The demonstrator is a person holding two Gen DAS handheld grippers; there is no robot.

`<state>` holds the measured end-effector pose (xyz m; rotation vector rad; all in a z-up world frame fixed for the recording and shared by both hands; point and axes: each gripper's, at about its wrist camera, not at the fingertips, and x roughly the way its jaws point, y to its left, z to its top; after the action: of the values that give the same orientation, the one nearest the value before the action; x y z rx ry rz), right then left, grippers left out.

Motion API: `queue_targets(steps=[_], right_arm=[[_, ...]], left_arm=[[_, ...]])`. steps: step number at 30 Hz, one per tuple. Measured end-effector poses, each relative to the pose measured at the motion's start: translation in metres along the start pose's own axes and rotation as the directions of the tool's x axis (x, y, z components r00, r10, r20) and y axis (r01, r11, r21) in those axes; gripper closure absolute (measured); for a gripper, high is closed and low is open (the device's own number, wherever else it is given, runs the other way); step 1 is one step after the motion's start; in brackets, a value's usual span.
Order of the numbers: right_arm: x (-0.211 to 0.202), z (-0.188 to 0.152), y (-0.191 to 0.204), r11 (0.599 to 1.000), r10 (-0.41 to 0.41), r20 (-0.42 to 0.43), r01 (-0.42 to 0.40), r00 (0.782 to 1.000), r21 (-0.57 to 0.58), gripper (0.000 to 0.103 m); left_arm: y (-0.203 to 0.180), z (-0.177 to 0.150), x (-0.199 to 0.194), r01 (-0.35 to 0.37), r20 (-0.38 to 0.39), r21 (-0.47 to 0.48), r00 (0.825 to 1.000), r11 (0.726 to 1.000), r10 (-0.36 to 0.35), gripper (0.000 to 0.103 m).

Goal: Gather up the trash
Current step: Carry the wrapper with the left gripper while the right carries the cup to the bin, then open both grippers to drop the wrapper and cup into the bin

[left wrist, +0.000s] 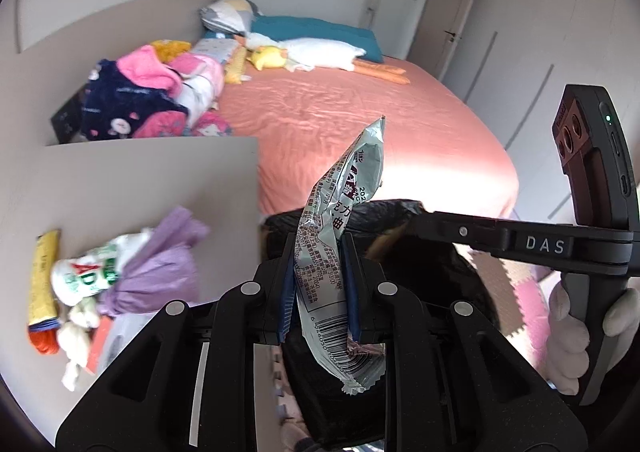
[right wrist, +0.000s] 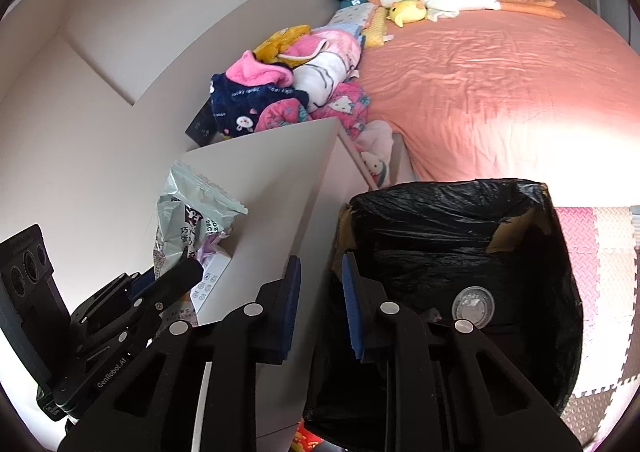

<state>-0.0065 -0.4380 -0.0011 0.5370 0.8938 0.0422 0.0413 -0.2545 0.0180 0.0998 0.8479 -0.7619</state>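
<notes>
I am holding the left gripper (left wrist: 318, 284) pinched on a crinkled silver foil snack wrapper (left wrist: 340, 236), its blue pads clamping the wrapper's middle so both ends are flapping free. The wrapper is hanging just beside the cardboard bin lined with a black plastic bag (right wrist: 460, 220), near its rim on the bench side; I judge I am carrying it across for a drop into the bag. The right gripper (right wrist: 320, 284) is hovering over the bin's near rim, fingers slightly spread and gripping nothing, probably waiting its turn. Inside the bin a round clear plastic lid (right wrist: 473, 307) is lying at the bottom. More trash is sitting on the pale grey bench (left wrist: 132, 188), on the side away from the bin: a crumpled purple plastic bag (left wrist: 160, 268), a white and green printed pack (left wrist: 86, 276) and a yellow and orange wrapper (left wrist: 44, 292), bunched together. These are looking like the next pickups.
</notes>
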Motion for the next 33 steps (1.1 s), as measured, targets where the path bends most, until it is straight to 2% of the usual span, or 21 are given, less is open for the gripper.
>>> queue_targets(steps=[1,2,3,6,17,25,31,32,33], right_arm=[[-0.003,0.0,-0.004,1.0,-0.002,0.009,0.002,1.0,0.007,0.078],[-0.006,0.001,-0.007,1.0,-0.008,0.018,0.008,1.0,0.014,0.078],[-0.01,0.002,-0.012,1.0,-0.018,0.031,0.017,0.999,0.021,0.078],[-0.019,0.004,-0.024,0.999,-0.033,0.055,0.031,0.998,0.042,0.078],[-0.03,0.006,-0.041,0.997,-0.046,0.08,0.041,0.996,0.063,0.078],[-0.026,0.006,-0.036,0.999,-0.023,0.07,0.02,0.997,0.043,0.078],[-0.016,0.007,-0.022,1.0,0.003,0.05,-0.003,0.999,0.01,0.078],[-0.014,0.007,-0.019,1.0,0.006,0.045,-0.007,0.999,0.005,0.074],[-0.012,0.006,-0.017,1.0,0.008,0.041,-0.008,0.999,0.002,0.063]], left_arm=[[-0.002,0.002,0.005,0.013,-0.014,-0.003,1.0,1.0,-0.013,0.067],[-0.004,0.003,0.01,0.012,-0.026,-0.01,1.0,1.0,-0.012,0.028],[-0.007,0.004,0.013,0.005,-0.026,-0.016,1.0,1.0,-0.005,0.006],[-0.015,0.005,0.017,0.037,-0.017,-0.014,0.999,0.999,-0.037,0.006],[-0.036,0.006,0.022,0.045,-0.028,0.014,0.999,0.999,-0.045,0.006],[-0.034,0.003,0.019,0.022,-0.027,0.006,0.999,1.0,-0.022,0.006],[-0.02,-0.002,0.011,-0.014,-0.016,-0.033,1.0,0.999,0.013,0.006],[-0.017,-0.004,0.01,-0.023,-0.015,-0.041,1.0,0.999,0.022,0.006],[-0.015,-0.006,0.008,-0.032,-0.015,-0.049,0.999,0.998,0.031,0.006]])
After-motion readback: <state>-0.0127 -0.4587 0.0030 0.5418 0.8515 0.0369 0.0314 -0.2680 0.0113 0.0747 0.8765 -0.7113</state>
